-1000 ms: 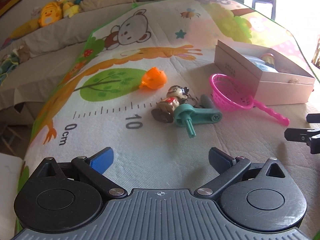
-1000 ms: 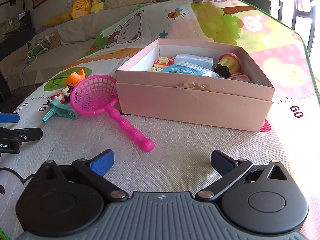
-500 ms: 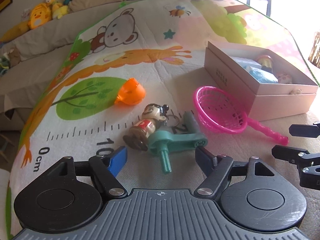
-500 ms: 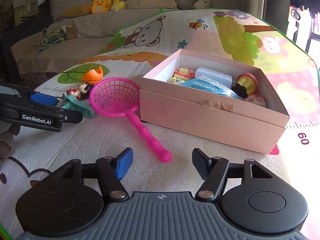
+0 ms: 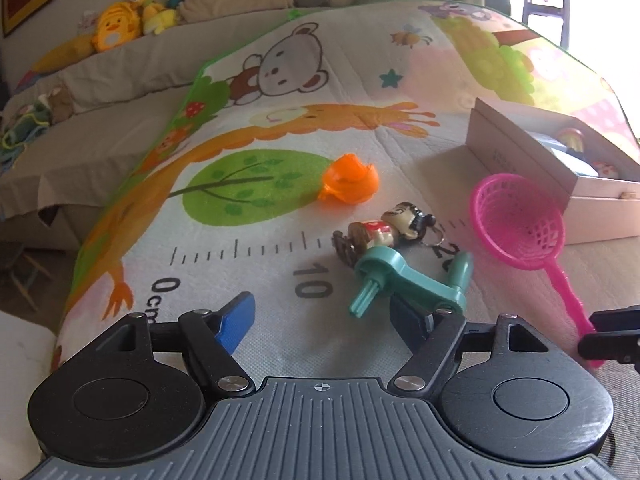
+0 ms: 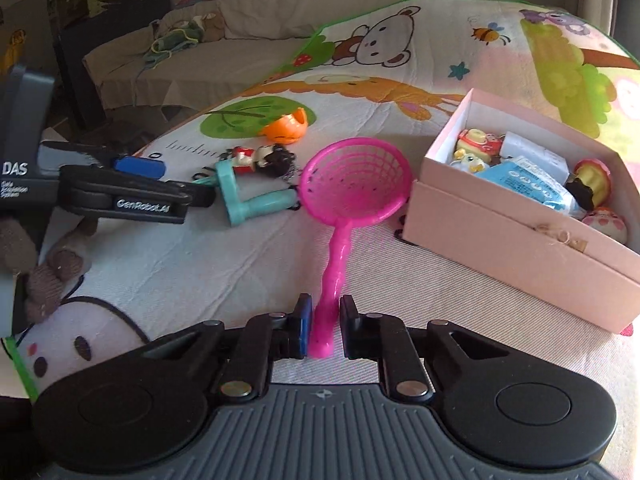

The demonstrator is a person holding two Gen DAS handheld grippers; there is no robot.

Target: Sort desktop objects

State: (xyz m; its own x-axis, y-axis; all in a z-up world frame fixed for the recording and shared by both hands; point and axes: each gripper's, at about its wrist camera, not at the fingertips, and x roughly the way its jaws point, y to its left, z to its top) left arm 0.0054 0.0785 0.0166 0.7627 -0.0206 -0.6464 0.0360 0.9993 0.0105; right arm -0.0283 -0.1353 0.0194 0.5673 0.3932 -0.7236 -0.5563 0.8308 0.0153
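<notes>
Right tool (image 6: 325, 330) jaws just closing, pinching scoop (image 6: 354, 184) handle tip on mat beside box (image 6: 516, 240). Left tool (image 5: 320, 316) open near teal crank (image 5: 408, 280). Confirm pinch firm, lift level, clear box wall.

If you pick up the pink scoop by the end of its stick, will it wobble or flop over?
Probably a little. The right gripper has been closing around the very tip of the pink scoop, so the wide basket may dip or swing. It looks like thin, holey plastic, so likely light and fairly stiff. The bumpy handle should help against slipping.
</notes>
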